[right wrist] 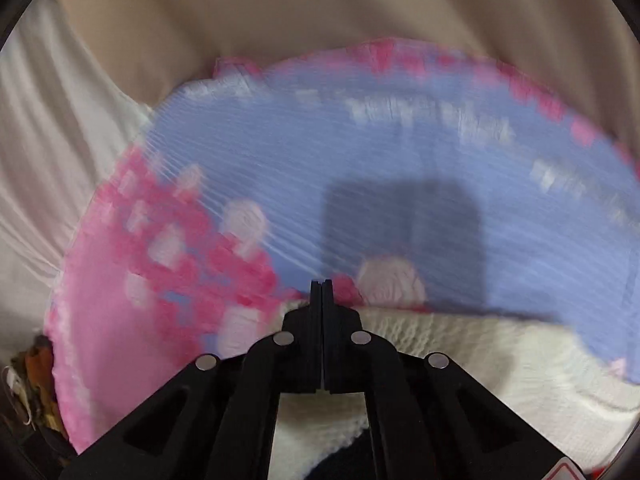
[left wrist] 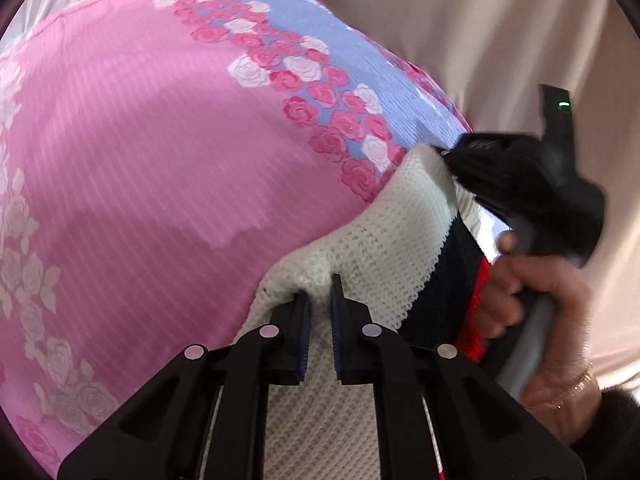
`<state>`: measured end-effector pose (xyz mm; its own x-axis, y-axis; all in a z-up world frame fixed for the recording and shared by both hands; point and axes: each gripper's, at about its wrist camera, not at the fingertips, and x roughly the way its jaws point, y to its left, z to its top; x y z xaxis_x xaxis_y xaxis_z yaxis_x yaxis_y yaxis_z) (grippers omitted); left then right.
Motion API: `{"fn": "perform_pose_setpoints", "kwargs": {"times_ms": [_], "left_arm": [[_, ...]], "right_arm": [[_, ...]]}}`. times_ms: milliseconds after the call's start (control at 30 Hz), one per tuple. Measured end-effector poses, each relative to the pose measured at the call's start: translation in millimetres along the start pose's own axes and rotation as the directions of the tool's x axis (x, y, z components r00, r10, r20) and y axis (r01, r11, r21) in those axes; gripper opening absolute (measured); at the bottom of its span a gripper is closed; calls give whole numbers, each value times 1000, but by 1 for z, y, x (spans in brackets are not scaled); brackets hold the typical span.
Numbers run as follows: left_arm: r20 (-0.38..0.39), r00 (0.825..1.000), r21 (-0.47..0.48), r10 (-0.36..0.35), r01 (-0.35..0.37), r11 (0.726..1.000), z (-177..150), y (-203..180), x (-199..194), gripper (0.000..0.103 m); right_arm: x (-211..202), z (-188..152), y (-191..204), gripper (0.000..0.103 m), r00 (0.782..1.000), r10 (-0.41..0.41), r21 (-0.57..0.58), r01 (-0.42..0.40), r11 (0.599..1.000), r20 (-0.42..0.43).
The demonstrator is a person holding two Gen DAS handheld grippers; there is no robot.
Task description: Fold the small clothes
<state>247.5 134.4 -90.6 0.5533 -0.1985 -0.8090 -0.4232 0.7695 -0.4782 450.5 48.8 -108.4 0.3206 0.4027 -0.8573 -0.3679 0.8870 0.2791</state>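
A pink and lavender bedspread (left wrist: 132, 168) printed with roses covers most of both views, with pale beige and white sheets (left wrist: 500, 32) rumpled beyond its far edge. On the bedspread lies the small knitted sweater (left wrist: 376, 240), cream waffle-knit with a dark navy band and a red band toward its right side. The left gripper (left wrist: 320, 300) points down at the cream part of the sweater, and its two fingers are pinched nearly together on a raised fold of the knit, so the cloth bunches up between the pads and runs on under the claw toward the camera. To the right in the left wrist view, a hand (left wrist: 532, 312) (a thin gold bracelet at the wrist) grasps the handle of the right gripper (right wrist: 322, 285), whose black body sits over the sweater's far edge. In the right wrist view, which is blurred, its jaws are fully closed, with nothing visibly between them; the tips sit right at the sweater's cream edge where it meets the bedspread, the knit spreading below and to the right.
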Motion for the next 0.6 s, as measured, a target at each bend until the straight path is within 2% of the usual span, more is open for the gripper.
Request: {"fn": "perform_pose_setpoints", "kwargs": {"times_ms": [33, 67, 133, 167, 233, 300, 333, 400, 433, 467, 500, 533, 600], "left_arm": [[-3, 1000, -4, -7, 7, 1000, 1, 1, 0, 9], [-8, 1000, -4, -12, 12, 1000, 1, 3, -1, 9], [-16, 1000, -1, -18, 18, 1000, 1, 5, -1, 10], [-20, 1000, -1, -20, 20, 1000, 1, 5, -1, 10], [-25, 1000, 9, -17, 17, 1000, 2, 4, 0, 10], [-28, 1000, 19, -11, 11, 1000, 4, 3, 3, 10], [-24, 1000, 22, -8, 8, 1000, 4, 2, 3, 10], [-18, 1000, 27, 0, 1, 1000, 2, 1, 2, 10], [-16, 1000, 28, 5, -5, 1000, 2, 0, 2, 10], [-15, 1000, 22, 9, -9, 1000, 3, 0, 2, 10], [-17, 1000, 9, 8, -8, 1000, 3, 1, 2, 10], [-20, 1000, -5, 7, -7, 1000, 4, 2, 2, 10], [-17, 1000, -15, 12, -12, 1000, 4, 2, 1, 10]], "right_arm": [[-7, 0, -4, 2, 1000, -1, 39, 1, 999, 17], [-20, -3, -9, 2, 998, 40, 92, -43, 995, 39], [-66, -23, -21, 5, 982, 111, 144, -133, 981, 152], [-93, -40, -29, 16, 974, 98, 156, -131, 979, 202], [-143, -89, -54, 30, 969, 28, 200, -79, 977, 244], [-183, -146, -89, 30, 963, -69, 279, -7, 960, 259], [-203, -181, -113, 27, 960, -147, 344, 59, 937, 237], [-228, -232, -155, 13, 960, -196, 469, 82, 879, 200], [-232, -254, -178, 7, 965, -214, 517, 107, 849, 151], [-230, -266, -192, 3, 961, -259, 520, 175, 836, 93], [-224, -276, -205, 0, 948, -318, 509, 258, 821, 31], [-227, -290, -223, 0, 962, -259, 530, 174, 830, 91], [-237, -300, -241, 0, 970, -209, 620, 90, 779, 122]]}}
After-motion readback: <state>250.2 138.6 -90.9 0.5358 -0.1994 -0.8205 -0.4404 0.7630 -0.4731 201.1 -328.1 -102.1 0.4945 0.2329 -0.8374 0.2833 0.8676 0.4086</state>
